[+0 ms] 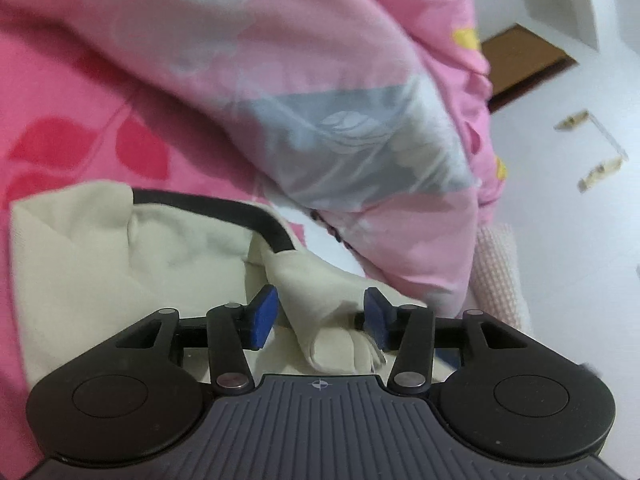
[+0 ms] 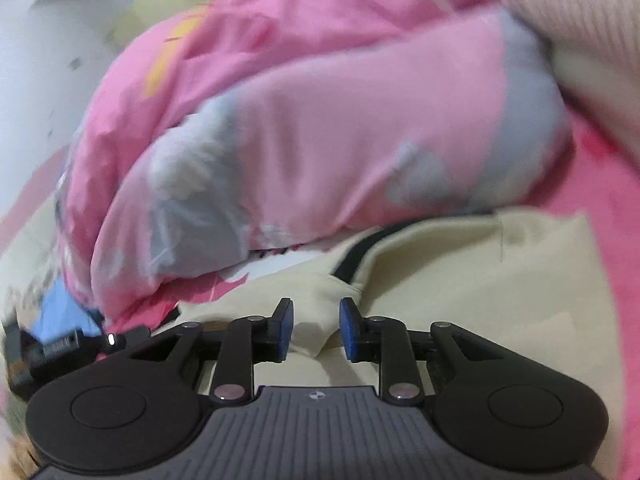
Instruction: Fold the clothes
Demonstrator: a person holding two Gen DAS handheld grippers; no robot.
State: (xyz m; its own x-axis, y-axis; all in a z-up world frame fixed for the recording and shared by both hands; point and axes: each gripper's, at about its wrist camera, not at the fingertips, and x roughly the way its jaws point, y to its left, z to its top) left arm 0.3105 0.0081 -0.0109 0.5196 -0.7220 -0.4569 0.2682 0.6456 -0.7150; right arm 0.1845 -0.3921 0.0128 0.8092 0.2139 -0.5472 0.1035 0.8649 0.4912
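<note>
A cream garment [image 1: 100, 240] lies on the pink bed sheet [image 1: 60, 92], bunched between both pairs of jaws. The left gripper [image 1: 318, 316] and right gripper [image 2: 316, 328] stand open, their pads clear of the fold. A pink quilt [image 2: 320, 128] lies beyond them.

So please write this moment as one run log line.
step: fold | left gripper: open, garment fold between pads | right gripper: open, fold between pads | quilt: behind
</note>
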